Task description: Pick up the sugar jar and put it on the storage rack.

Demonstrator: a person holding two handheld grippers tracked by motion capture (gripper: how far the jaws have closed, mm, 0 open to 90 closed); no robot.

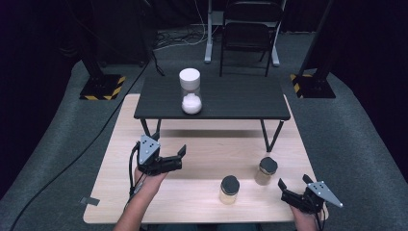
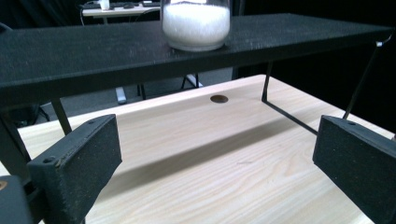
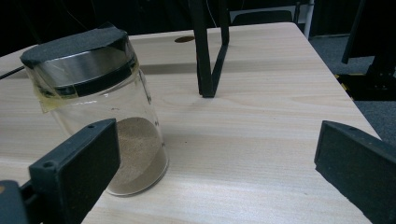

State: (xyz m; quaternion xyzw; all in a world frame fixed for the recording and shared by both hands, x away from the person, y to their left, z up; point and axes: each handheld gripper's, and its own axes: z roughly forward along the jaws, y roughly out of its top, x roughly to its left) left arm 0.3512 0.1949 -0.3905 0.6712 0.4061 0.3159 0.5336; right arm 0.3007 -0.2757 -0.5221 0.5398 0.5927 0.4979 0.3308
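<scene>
Right now the right tool (image 1: 294,185) hovers with its jaws spread wide and nothing between them, low over the near right corner of the wooden surface (image 1: 202,144). What the next move likely turns on is how the nearer jar (image 1: 266,171) lies from it: in the high view that jar stands up and to the left of the right tool, a short way off, and in the right gripper view it (image 3: 100,107) sits left of the jaws' centre line, close behind the left jaw, not between them. Its long axis is upright. It is clear glass with a black lid and a low layer of tan powder at the bottom. A second jar (image 1: 229,189), similar in look, stands further left of the right tool. The left tool (image 1: 179,156) is also wide open and empty, well apart from both jars, facing the small black table (image 1: 211,103) that carries a white-filled container (image 1: 190,91). So the right hand is the nearer one.
</scene>
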